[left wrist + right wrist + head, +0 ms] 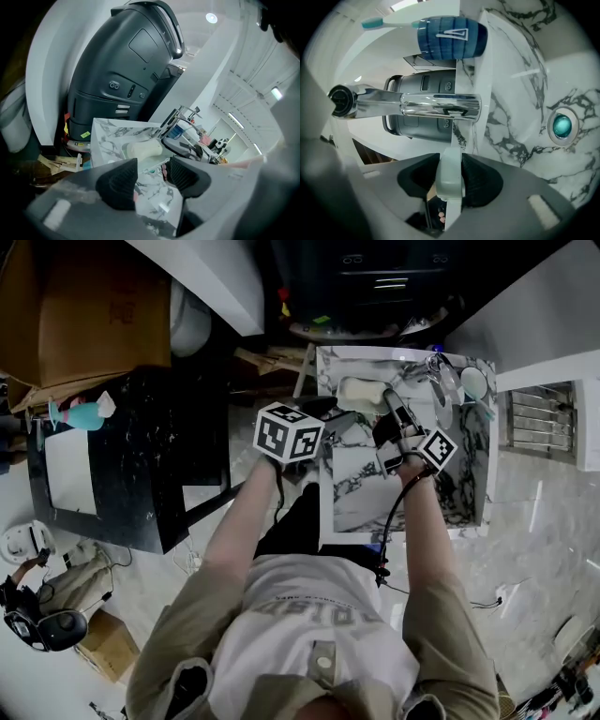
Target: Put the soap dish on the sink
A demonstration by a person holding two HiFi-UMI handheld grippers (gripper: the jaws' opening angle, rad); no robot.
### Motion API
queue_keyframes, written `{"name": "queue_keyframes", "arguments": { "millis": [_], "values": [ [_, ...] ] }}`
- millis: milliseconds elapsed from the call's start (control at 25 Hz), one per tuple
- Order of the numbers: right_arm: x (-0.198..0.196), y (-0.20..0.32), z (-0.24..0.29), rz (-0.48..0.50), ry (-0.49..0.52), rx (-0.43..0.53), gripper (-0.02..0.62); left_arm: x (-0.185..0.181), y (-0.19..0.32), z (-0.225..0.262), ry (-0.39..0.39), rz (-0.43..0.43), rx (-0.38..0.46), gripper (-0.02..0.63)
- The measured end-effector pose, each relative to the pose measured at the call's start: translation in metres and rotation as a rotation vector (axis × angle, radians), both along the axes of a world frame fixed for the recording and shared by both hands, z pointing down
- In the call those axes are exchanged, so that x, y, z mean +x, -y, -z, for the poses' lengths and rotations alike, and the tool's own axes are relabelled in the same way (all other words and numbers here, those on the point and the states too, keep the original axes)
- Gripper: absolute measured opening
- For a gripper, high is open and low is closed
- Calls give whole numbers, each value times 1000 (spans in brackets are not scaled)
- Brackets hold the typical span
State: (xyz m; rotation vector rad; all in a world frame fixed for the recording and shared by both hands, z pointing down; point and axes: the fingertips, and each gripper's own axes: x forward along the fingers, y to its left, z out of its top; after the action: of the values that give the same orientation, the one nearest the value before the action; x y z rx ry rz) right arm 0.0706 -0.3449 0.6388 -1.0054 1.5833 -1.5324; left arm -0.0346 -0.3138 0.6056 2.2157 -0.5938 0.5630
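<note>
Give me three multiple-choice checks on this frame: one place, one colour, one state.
1. Where does the soap lie? A in the basin; B on the soap dish; C on the floor.
2. What colour is the cup? A red; B blue; C yellow.
3. The right claw is: A open, empty; B shut on nothing; C shut on the soap dish.
Key: 1 B, the bar sits on the pale dish; 2 B, blue stripes show in the right gripper view; 3 C, the claw clamps the dish's edge.

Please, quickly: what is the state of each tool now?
Left tool: open.
Right tool: closed on the soap dish.
</note>
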Motion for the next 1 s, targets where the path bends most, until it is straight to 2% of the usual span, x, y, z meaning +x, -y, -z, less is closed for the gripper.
{"name": "queue_keyframes", "arguments": {
  "millis": [240,520,680,880,1000],
  "values": [
    [7,7,-9,-18,-16,-31,147,7,-2,-4,44,-34,-49,213],
    [13,7,-19,-37,-152,-132,144,19,-10,-10,124,-62,-107,212],
    [8,14,-6,-58,-168,-74,143,30,-14,-9,143,-66,-137,212],
    [11,11,-8,-86,-238,-100,143,47,-24,-13,103,-60,-248,201],
    [9,13,-4,-79,-278,-83,144,48,-21,-15,113,-46,-261,201]
  ]
}}
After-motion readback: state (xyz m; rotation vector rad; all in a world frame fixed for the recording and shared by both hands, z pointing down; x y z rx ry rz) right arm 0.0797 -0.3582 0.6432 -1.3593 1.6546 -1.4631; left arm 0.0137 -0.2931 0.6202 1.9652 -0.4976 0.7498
